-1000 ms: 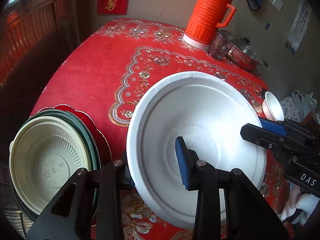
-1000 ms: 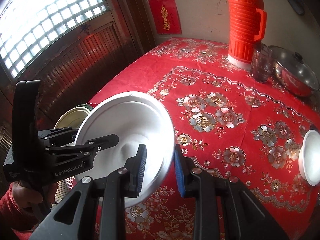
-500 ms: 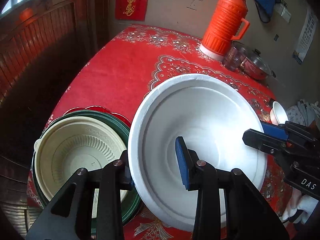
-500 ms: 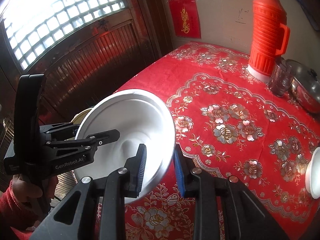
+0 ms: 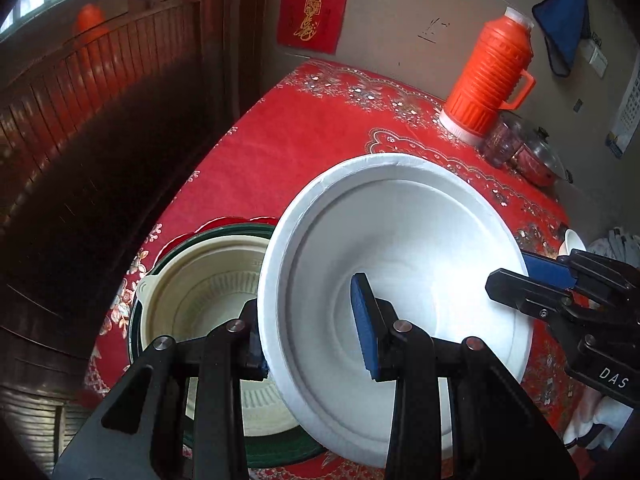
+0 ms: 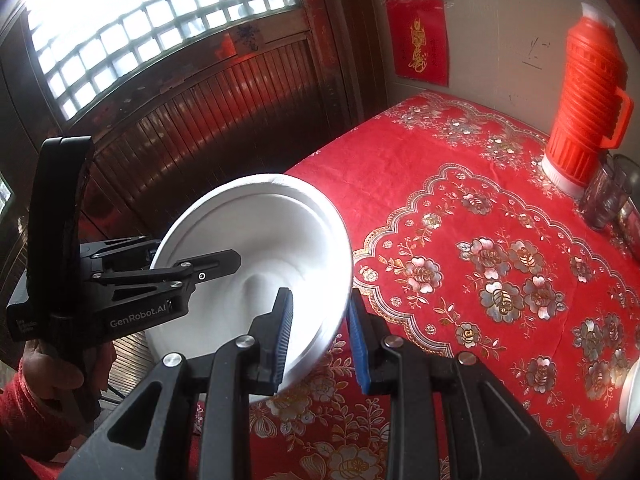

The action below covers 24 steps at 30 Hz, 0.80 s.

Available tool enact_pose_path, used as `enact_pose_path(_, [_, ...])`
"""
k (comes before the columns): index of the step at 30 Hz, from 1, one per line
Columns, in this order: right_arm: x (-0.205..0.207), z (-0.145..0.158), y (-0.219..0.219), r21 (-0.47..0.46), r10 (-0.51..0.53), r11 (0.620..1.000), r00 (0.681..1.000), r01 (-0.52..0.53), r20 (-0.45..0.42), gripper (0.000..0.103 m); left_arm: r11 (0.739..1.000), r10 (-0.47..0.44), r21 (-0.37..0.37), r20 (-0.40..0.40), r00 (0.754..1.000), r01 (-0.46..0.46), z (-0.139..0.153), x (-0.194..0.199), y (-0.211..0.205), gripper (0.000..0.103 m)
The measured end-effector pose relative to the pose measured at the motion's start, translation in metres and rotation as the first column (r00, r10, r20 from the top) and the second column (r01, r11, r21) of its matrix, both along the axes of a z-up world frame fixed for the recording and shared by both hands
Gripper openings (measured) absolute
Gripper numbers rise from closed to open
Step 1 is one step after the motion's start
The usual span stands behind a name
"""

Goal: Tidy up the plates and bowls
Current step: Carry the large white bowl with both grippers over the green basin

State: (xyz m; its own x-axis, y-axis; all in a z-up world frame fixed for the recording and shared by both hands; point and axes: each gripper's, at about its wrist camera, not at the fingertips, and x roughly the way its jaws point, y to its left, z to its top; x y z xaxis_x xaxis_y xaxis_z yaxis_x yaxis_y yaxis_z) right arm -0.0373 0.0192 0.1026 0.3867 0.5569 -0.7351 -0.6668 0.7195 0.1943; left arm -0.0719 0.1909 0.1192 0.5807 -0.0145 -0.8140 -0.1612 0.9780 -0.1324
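Note:
A large white plate (image 5: pixel 420 240) hangs tilted above the red flowered tablecloth (image 5: pixel 320 140), carried by both grippers. My left gripper (image 5: pixel 308 332) is shut on its near left rim, one blue pad inside the dish and one under the edge. On the opposite rim my right gripper (image 5: pixel 528 280) is shut as well. The right wrist view shows the same plate (image 6: pixel 260 240) with my right gripper (image 6: pixel 320 332) clamping its edge and my left gripper (image 6: pixel 192 254) across from it. Below the plate's left side sits a cream bowl (image 5: pixel 200 300) stacked on a green plate (image 5: pixel 280 452) and a red plate (image 5: pixel 176 240).
An orange thermos (image 5: pixel 492 84), glass cups (image 5: pixel 500 144) and a lidded metal pot (image 5: pixel 540 160) stand at the table's far right. A small white bowl (image 5: pixel 574 240) rests by the right edge. The table's left edge drops off beside a dark wooden wall.
Both grippers have carried the white plate leftward and slightly up. Its left rim now overlaps the cream bowl of the stack. Both grips are unchanged.

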Motion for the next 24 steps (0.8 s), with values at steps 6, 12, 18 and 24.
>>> enact_pose_path(6, [-0.002,-0.001,0.02,-0.002,0.043,0.999,0.999,-0.043,-0.004,0.028,0.999,0.043,-0.003,-0.012,0.999,-0.043,-0.005,-0.005,0.022,0.033])
enact_pose_path(12, [-0.002,-0.006,0.037,-0.01,0.075,0.997,0.997,-0.075,-0.016,0.028,0.998,0.069,0.002,-0.027,0.997,-0.069,-0.01,-0.012,0.037,0.033])
enact_pose_path(18, [-0.004,-0.011,0.054,-0.014,0.1,0.995,0.995,-0.101,-0.029,0.028,0.995,0.096,0.019,-0.044,0.994,-0.096,-0.017,-0.017,0.05,0.033])
enact_pose_path(24, [-0.004,-0.021,0.071,-0.034,0.121,0.992,0.992,-0.122,-0.047,0.028,0.993,0.117,0.037,-0.062,0.991,-0.114,-0.025,-0.019,0.06,0.033])
